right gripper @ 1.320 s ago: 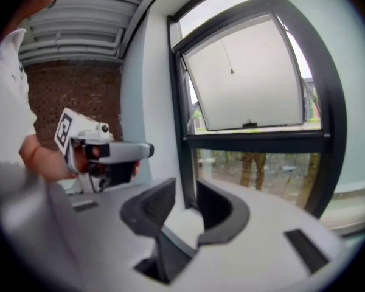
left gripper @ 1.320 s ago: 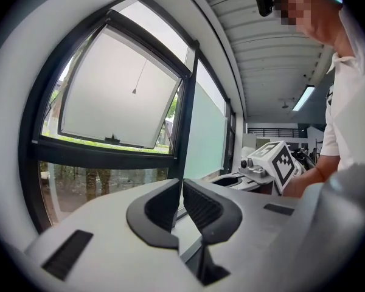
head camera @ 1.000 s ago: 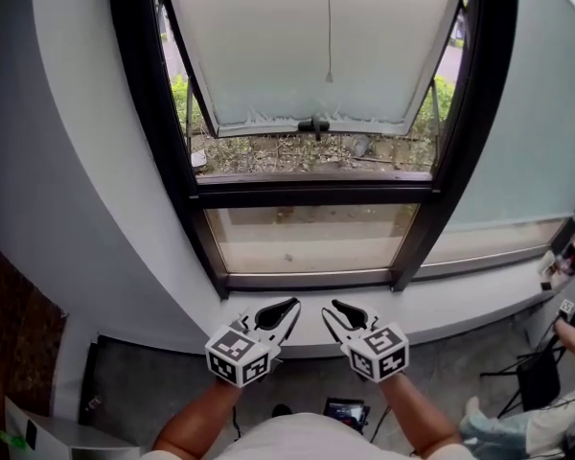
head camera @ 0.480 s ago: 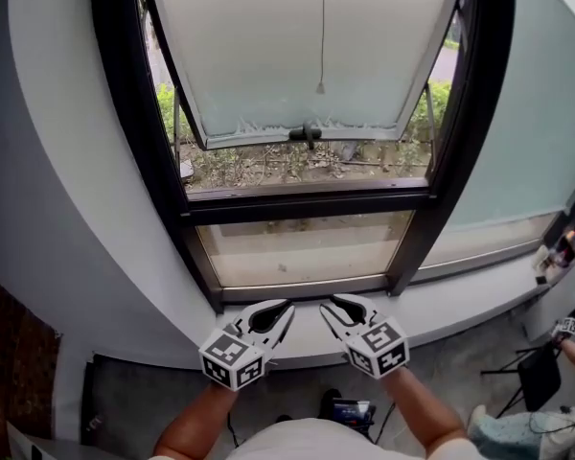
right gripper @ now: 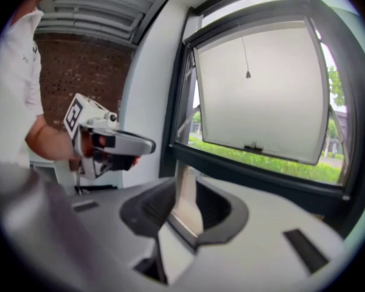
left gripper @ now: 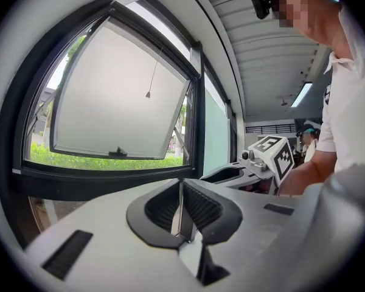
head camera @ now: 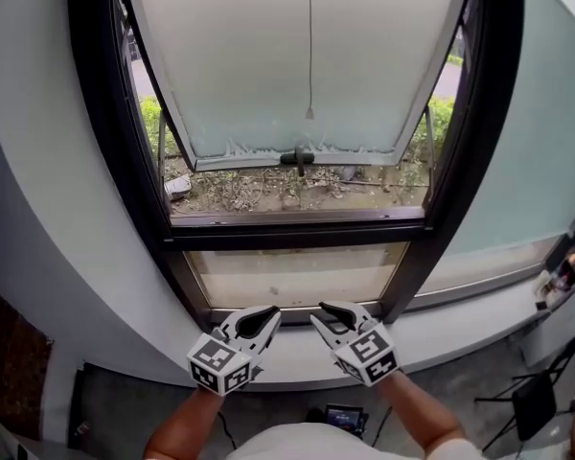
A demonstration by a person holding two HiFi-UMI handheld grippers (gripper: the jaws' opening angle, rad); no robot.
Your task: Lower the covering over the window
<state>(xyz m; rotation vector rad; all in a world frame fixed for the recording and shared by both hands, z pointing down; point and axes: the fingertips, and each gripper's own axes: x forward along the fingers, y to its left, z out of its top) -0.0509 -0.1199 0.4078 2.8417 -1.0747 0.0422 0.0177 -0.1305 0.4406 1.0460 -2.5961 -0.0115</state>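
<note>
A thin pull cord (head camera: 310,65) with a small weight at its end hangs in front of the black-framed window (head camera: 268,236). No covering shows over the glass. The frosted sash (head camera: 297,56) is tilted outward, with a dark handle (head camera: 298,157) on its lower edge. Both grippers are held side by side low in front of the sill (head camera: 460,324), well below the cord. My left gripper (head camera: 268,314) is shut, empty, its jaws meeting (left gripper: 181,184). My right gripper (head camera: 321,314) stands partly open with nothing between its jaws (right gripper: 185,187). The cord also appears in the gripper views (left gripper: 152,78) (right gripper: 246,53).
Small items lie on the sill at the far right (head camera: 561,281). A dark chair (head camera: 537,401) stands at the lower right. A small device (head camera: 345,417) lies on the floor by my feet. A brick wall (right gripper: 85,66) is on the left.
Both grippers have moved together toward the window and slightly left. The head view has lifted, so more of the sash and cord shows. Neither pair of jaws has changed.
</note>
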